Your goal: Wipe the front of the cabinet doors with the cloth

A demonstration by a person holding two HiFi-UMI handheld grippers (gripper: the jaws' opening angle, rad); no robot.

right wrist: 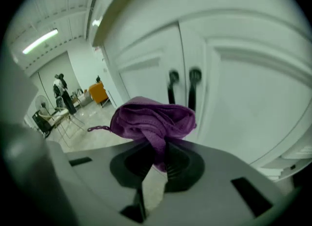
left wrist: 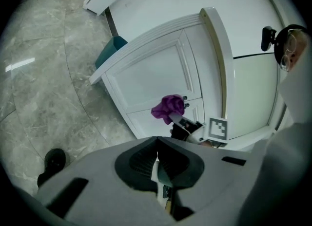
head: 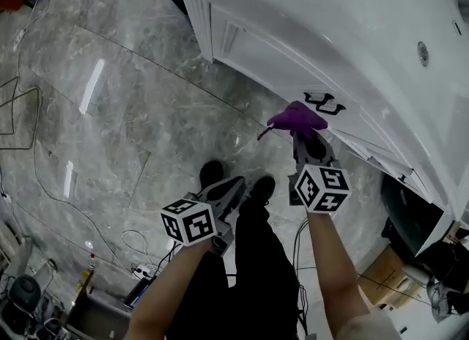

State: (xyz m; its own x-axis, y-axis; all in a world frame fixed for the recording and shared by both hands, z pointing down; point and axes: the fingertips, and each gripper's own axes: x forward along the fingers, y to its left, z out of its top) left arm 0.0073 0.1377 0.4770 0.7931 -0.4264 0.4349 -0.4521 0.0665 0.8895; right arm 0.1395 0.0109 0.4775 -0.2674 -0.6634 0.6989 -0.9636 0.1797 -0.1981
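**Cloth poised at the cabinet doors**

Lower centre of the head view, your left gripper [head: 233,187] hangs idle, fingers clenched on nothing. Right of it, your right gripper [head: 306,139] grasps the bunched purple cloth [head: 297,119] close to the cabinet doors [right wrist: 243,98], by the two dark handles [right wrist: 194,76]. Press the wad flat against the panel, then sweep in overlapping strokes, skirting the handles.

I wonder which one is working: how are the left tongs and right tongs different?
The right tongs are shut on the purple cloth; the left tongs are shut on nothing. The right tongs reach up by the white cabinet doors; the left tongs hang back, away from them. Both carry a black-and-white marker cube.
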